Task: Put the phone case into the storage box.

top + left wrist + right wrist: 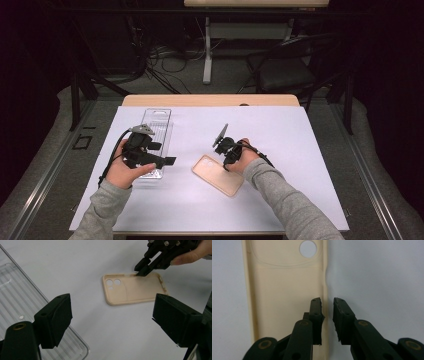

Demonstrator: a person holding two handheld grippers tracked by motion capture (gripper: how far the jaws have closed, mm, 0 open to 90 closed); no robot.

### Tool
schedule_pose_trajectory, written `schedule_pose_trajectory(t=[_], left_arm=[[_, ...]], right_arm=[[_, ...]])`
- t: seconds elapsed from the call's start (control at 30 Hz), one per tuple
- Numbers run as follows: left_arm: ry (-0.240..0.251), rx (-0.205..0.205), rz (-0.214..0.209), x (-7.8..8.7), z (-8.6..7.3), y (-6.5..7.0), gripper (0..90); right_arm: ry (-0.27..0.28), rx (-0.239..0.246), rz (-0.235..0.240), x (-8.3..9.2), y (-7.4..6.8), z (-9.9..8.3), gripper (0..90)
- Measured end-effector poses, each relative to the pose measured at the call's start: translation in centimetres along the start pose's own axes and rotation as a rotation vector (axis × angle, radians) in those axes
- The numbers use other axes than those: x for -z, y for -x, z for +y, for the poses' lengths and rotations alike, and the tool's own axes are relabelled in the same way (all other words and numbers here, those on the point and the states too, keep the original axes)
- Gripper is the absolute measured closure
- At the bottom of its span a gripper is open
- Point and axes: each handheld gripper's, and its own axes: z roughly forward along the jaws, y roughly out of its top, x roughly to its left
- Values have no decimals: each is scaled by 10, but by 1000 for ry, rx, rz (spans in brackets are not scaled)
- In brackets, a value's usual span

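A matte, beige, soft-looking phone case point(218, 175) with round camera holes is seen lying hollow-side up on the white-covered desk point(300, 150), its raised rim straddled by the nearly closed right tongs point(327, 302), while the left tongs point(112, 315) are held wide apart, empty, beside a ribbed clear plastic tray point(17, 300).

phone case point(218, 175): 1 | clear tray point(157, 127): 1 | hand-held gripper point(170, 161): 2
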Motion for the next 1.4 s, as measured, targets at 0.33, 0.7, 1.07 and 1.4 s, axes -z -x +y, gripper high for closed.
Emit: schedule_pose_trajectory(t=[0.33,0.7,1.07,1.4], left_arm=[[-3,1,-1,0,0,0,158],[-6,3,3,-2,-1,0,158],[-8,3,3,-2,-1,0,158],[-8,0,4,-2,0,0,158]], right_arm=[[-25,11,0,-4,-1,0,814],[-40,12,1,-5,-1,1,866],[-41,17,-4,-4,-1,1,871],[-22,20,-4,-3,-2,0,873]])
